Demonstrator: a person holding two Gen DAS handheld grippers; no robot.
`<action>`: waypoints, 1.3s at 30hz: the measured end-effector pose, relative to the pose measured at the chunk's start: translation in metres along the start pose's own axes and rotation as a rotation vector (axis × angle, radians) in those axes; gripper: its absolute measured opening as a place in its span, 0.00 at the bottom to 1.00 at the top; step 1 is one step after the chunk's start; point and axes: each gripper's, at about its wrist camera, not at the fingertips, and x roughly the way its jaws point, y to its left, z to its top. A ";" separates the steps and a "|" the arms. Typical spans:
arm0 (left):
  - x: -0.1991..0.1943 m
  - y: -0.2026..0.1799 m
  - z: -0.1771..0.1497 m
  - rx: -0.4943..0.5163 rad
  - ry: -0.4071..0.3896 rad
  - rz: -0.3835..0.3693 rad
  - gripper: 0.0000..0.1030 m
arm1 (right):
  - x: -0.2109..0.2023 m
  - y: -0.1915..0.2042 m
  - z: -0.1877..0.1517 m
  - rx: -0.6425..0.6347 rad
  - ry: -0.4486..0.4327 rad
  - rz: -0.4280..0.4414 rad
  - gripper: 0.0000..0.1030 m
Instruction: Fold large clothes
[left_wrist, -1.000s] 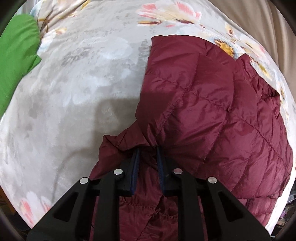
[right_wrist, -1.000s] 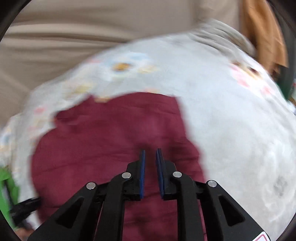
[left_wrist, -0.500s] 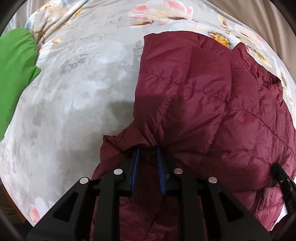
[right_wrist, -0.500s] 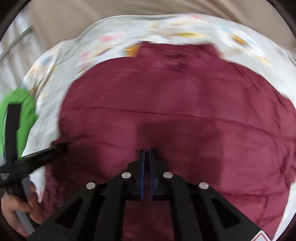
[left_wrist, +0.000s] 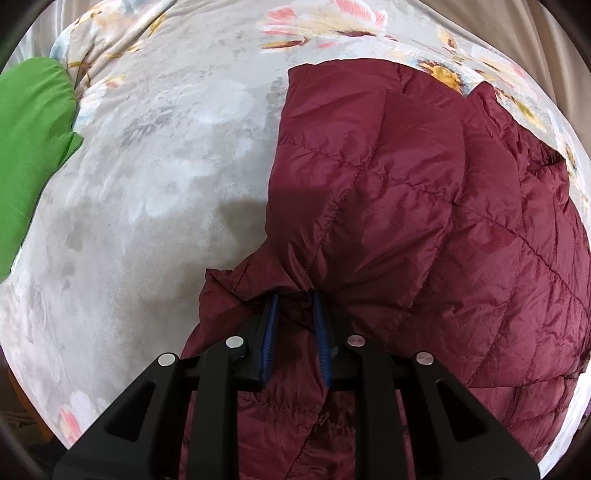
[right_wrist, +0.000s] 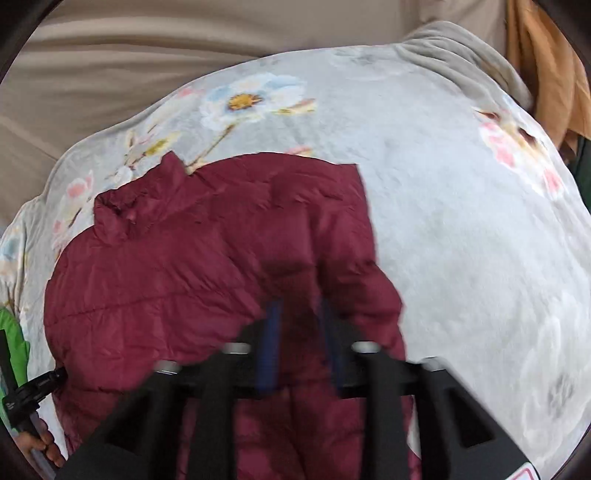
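Note:
A maroon quilted puffer jacket (left_wrist: 406, 206) lies on a grey floral blanket (left_wrist: 155, 177). My left gripper (left_wrist: 294, 301) is shut on a bunched edge of the jacket near its lower left side, the fabric pinched between the blue pads. In the right wrist view the jacket (right_wrist: 192, 266) fills the lower left, its collar at the upper left. My right gripper (right_wrist: 299, 304) hovers over the jacket's right side, blurred, with its jaws a little apart and jacket fabric showing between them. The left gripper (right_wrist: 55, 374) shows at the jacket's left edge.
A green garment (left_wrist: 29, 155) lies at the blanket's left edge. A beige curtain (right_wrist: 147, 55) hangs behind the bed, with orange cloth (right_wrist: 546, 66) at the far right. Bare blanket (right_wrist: 480, 240) spreads to the right of the jacket.
My right gripper swung back to the right over the jacket and its jaws went from nearly closed to parted. My left gripper kept its hold and barely moved.

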 end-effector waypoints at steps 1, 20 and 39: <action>-0.004 0.001 0.000 -0.020 0.001 -0.014 0.18 | 0.009 0.001 0.002 0.007 0.020 -0.002 0.46; 0.007 -0.004 0.009 -0.009 -0.002 0.029 0.33 | 0.003 0.024 0.008 -0.058 -0.012 -0.075 0.10; -0.001 0.016 0.003 -0.051 -0.005 0.013 0.36 | -0.024 -0.051 -0.038 -0.021 0.040 -0.112 0.07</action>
